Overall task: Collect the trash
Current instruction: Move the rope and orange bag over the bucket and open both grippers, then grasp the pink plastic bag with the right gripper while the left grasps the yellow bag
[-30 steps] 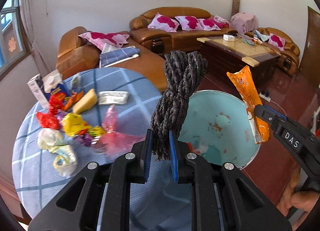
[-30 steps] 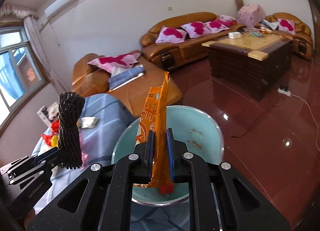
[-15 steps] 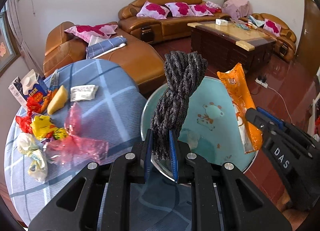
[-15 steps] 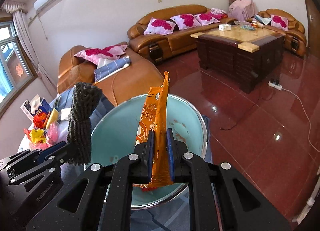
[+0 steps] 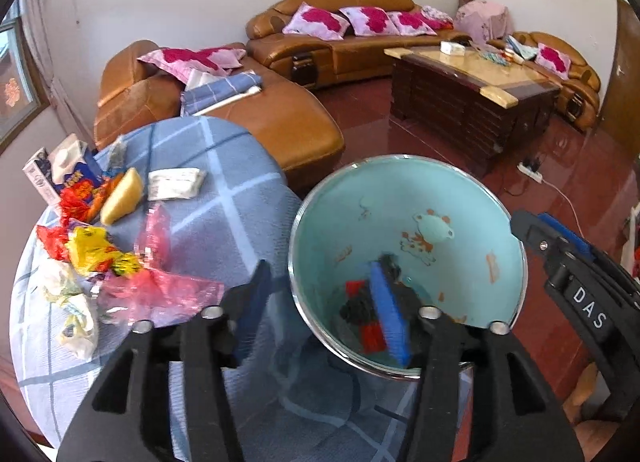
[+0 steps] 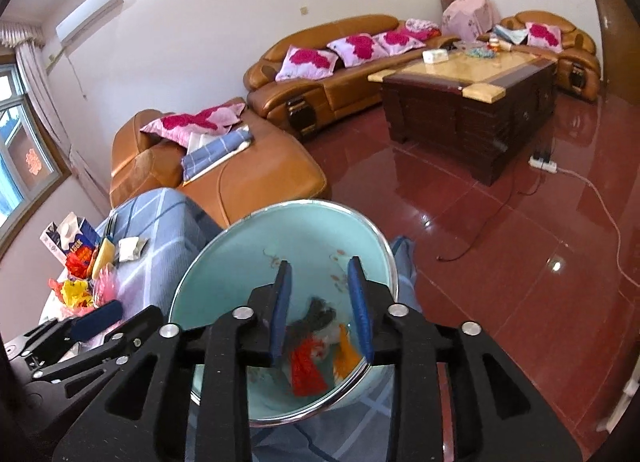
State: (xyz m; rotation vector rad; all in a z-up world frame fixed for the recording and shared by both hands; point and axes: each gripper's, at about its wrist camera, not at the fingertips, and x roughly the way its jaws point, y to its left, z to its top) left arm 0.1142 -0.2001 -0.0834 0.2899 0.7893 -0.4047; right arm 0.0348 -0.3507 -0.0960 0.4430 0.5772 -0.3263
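Note:
A teal basin (image 5: 460,262) (image 6: 224,282) stands at the edge of the round table with the blue checked cloth (image 5: 224,197). My left gripper (image 5: 322,302) hangs over the basin's near rim, its jaws opening with nothing between them. The dark foam net (image 5: 356,310) (image 6: 320,314) lies in the basin beside a red wrapper (image 6: 306,370). My right gripper (image 6: 320,302) is above the basin, its jaws opening and empty too. The orange snack wrapper (image 6: 346,354) lies below it in the basin. Each gripper shows in the other's view: the right gripper (image 5: 560,262), the left gripper (image 6: 96,318).
Loose trash lies on the table's left side: yellow and red wrappers (image 5: 92,250), pink plastic (image 5: 160,286), a white packet (image 5: 174,183), a yellow wedge (image 5: 122,201) and a carton (image 5: 60,173). Leather sofas (image 6: 224,177) and a wooden coffee table (image 6: 472,101) stand beyond. A power cord (image 6: 592,193) crosses the red floor.
Both grippers have opened. The dark foam net left the left gripper and the orange wrapper left the right one; both now lie in the basin. Both hands came lower over it.

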